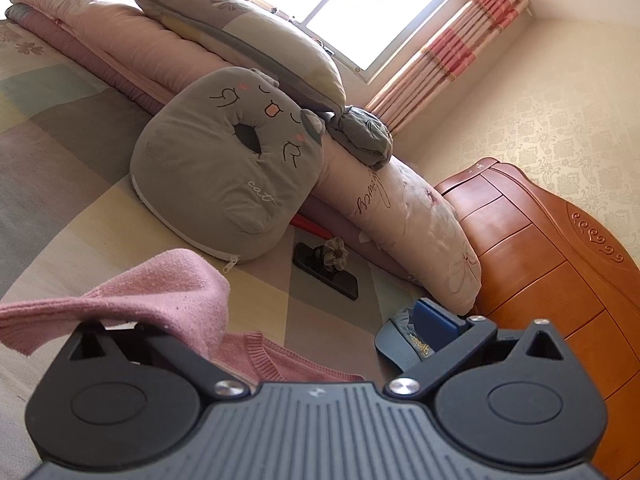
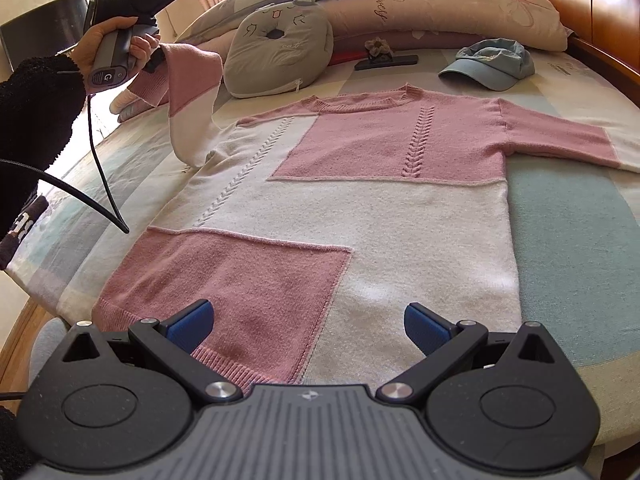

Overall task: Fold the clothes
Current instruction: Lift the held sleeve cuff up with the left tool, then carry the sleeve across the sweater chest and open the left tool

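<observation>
Right wrist view, hand (image 2: 116, 42) raised, left tool (image 2: 154, 65) lifting sleeve (image 2: 192, 92)

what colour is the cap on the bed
Light blue cap, with gold stitched lettering seen in the left wrist view; the colour shows best in the right wrist view.

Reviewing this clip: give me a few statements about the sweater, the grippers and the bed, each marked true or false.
1. The sweater lies flat on the bed with one sleeve lifted. True.
2. The right gripper is shut on the hem. False: it is open and holds nothing.
3. A blue cap lies on the bed beyond the sweater. True.
4. The phone rests on the sweater. False: it lies apart, near the cat cushion.
5. The left gripper grips the raised sleeve. True.
</observation>
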`<state>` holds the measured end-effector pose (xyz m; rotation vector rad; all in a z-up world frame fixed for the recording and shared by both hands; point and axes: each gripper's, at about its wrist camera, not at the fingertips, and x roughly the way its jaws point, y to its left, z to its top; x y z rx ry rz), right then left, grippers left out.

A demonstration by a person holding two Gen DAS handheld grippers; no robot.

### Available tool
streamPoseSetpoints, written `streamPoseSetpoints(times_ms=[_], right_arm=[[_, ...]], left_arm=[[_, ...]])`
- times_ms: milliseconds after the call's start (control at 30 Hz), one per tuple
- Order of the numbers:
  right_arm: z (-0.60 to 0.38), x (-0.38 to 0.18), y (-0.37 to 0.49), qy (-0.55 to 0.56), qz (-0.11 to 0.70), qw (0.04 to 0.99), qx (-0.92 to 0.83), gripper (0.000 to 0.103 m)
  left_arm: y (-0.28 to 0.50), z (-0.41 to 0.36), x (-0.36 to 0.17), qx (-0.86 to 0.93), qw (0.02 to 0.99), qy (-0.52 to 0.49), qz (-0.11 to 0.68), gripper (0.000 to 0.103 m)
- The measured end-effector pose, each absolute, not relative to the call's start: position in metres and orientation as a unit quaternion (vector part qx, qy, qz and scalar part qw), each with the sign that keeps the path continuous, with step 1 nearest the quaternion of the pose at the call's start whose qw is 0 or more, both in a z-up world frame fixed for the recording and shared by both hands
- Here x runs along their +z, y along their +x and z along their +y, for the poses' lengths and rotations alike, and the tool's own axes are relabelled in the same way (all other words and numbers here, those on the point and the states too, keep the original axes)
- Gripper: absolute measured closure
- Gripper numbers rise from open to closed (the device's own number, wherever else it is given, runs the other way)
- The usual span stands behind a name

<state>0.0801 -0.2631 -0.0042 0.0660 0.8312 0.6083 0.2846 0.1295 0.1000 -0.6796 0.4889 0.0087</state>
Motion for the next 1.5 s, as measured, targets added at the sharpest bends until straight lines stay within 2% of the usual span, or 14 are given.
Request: streamPoseSetpoints(times_ms=[367,933,1300,1500], right_arm=[[-0.285,-0.007,0.082,0.071,0.397,0.870,0.283,0.000],[-0.292,-0.014,0.088,0.073,0.408,0.866,0.281,0.000],[-0.298,-0.020,0.092,0.085,0.414,0.863,0.278,0.000],[-0.300,-0.023,0.093,0.088,0.415,0.862,0.278,0.000]], left_arm=[[0.313,0.078,0.107,-0.015,0.917,-0.304,0.258,0.001],[0.355,0.013,0.084,-0.035,0.914,-0.269,0.301,0.001],[0.373,-0.023,0.046,-0.049,0.907,-0.241,0.342,0.001],[0.376,-0.031,0.005,-0.067,0.890,-0.266,0.364,0.001]])
